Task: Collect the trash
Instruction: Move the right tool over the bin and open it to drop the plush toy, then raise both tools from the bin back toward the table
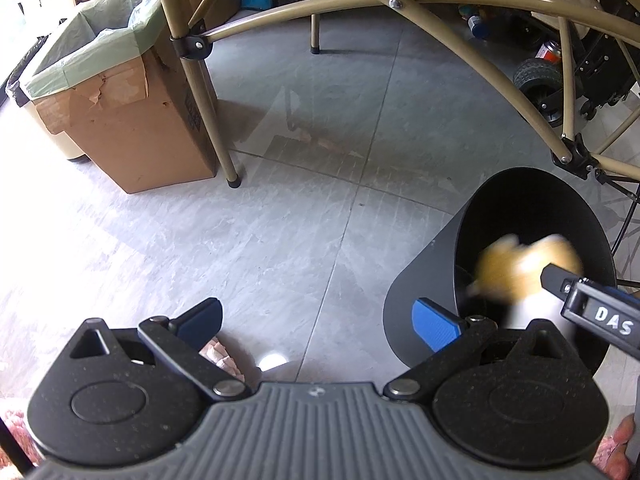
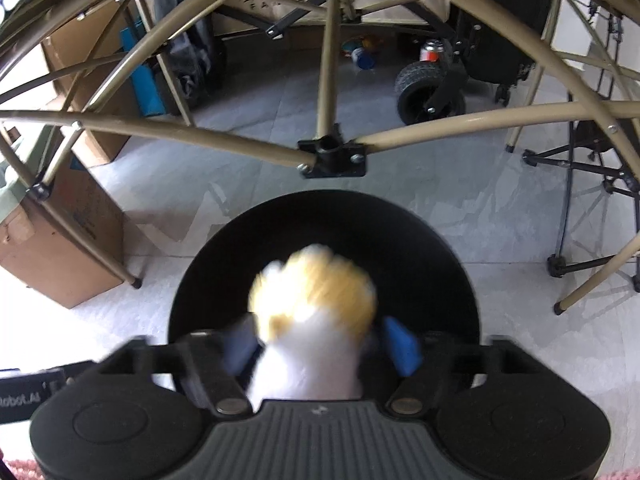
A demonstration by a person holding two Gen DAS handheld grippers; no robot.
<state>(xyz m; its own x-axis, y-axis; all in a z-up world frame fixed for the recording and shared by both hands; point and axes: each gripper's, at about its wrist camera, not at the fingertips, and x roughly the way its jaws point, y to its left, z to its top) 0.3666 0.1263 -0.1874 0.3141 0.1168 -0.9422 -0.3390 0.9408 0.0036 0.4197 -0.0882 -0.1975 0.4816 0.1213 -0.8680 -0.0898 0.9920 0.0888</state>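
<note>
Releasing a blurred yellow-and-white wrapper (image 2: 316,320) over the black bin (image 2: 324,216), right gripper (image 2: 320,344) jaws spread wide and clear of it. Hovering beside the bin with left gripper (image 1: 320,320) jaws wide and empty, ready for more trash.

Table legs (image 2: 328,68) crowd behind black bin (image 2: 460,272); floor (image 1: 280,220) open leftward.
</note>
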